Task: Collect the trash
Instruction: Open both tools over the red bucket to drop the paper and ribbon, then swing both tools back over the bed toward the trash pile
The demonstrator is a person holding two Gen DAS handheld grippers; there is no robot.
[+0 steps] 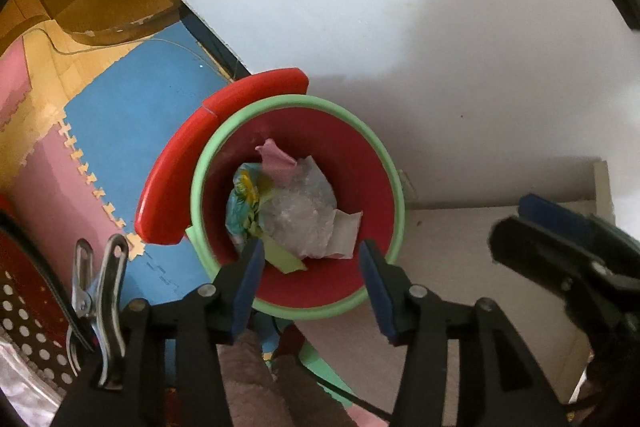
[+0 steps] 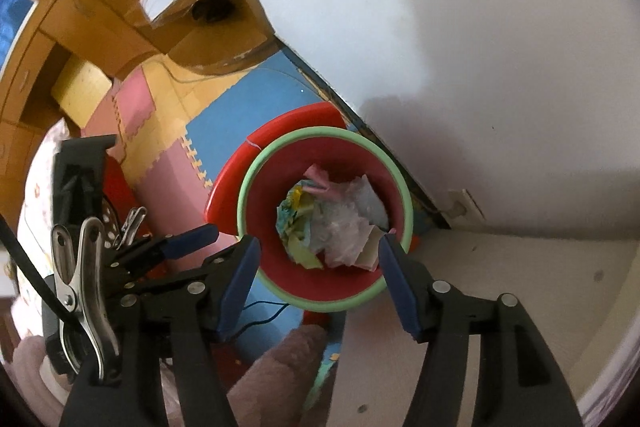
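1. Red lid [image 1: 176,167] hangs open at the bin's left, giving clear access from above.
2. Left gripper [image 1: 310,259] is poised over the bin [image 1: 394,187], jaws apart, nothing between them.
3. Trash [image 1: 288,211], paper and plastic film, lies heaped at the bin's bottom.
4. Right gripper [image 2: 318,255] is likewise above the rim, jaws parted and empty; judged a completed drop.
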